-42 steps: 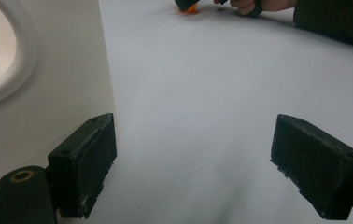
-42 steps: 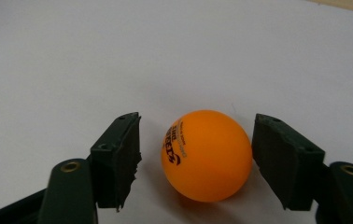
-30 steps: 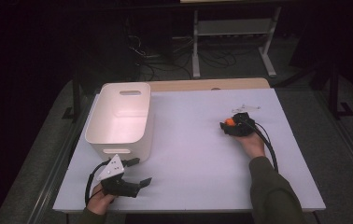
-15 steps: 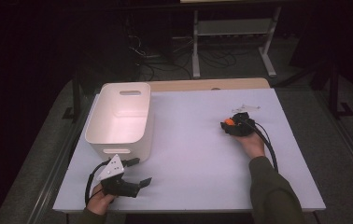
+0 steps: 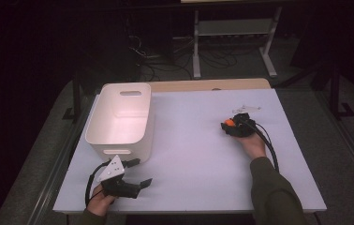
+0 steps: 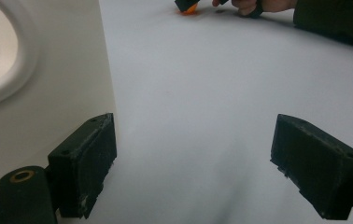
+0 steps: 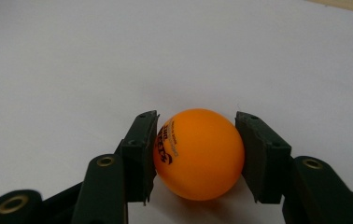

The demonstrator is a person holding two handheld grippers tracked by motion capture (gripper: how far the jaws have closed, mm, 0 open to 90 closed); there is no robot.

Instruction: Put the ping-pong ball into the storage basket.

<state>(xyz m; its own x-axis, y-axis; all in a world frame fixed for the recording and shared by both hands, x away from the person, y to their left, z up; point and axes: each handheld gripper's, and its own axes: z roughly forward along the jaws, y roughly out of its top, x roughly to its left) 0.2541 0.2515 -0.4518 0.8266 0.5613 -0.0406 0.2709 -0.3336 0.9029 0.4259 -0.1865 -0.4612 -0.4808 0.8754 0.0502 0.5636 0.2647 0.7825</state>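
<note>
An orange ping-pong ball (image 7: 197,154) with dark print sits between both pads of my right gripper (image 7: 196,156), which is shut on it just above the white table. From above, the ball (image 5: 230,123) shows as an orange spot at the tip of the right gripper (image 5: 229,125), right of the table's middle. My left gripper (image 5: 136,172) rests near the front left edge, jaws wide open with nothing between them, just in front of the white bin (image 5: 121,117). In the left gripper view the left gripper (image 6: 193,158) faces bare table, with the bin's wall (image 6: 39,93) close at its left.
The white table (image 5: 194,154) has a wooden strip (image 5: 208,85) along its far edge. A small clear piece (image 5: 247,108) lies just beyond the right gripper. A metal stand (image 5: 233,28) and cables sit on the dark floor behind.
</note>
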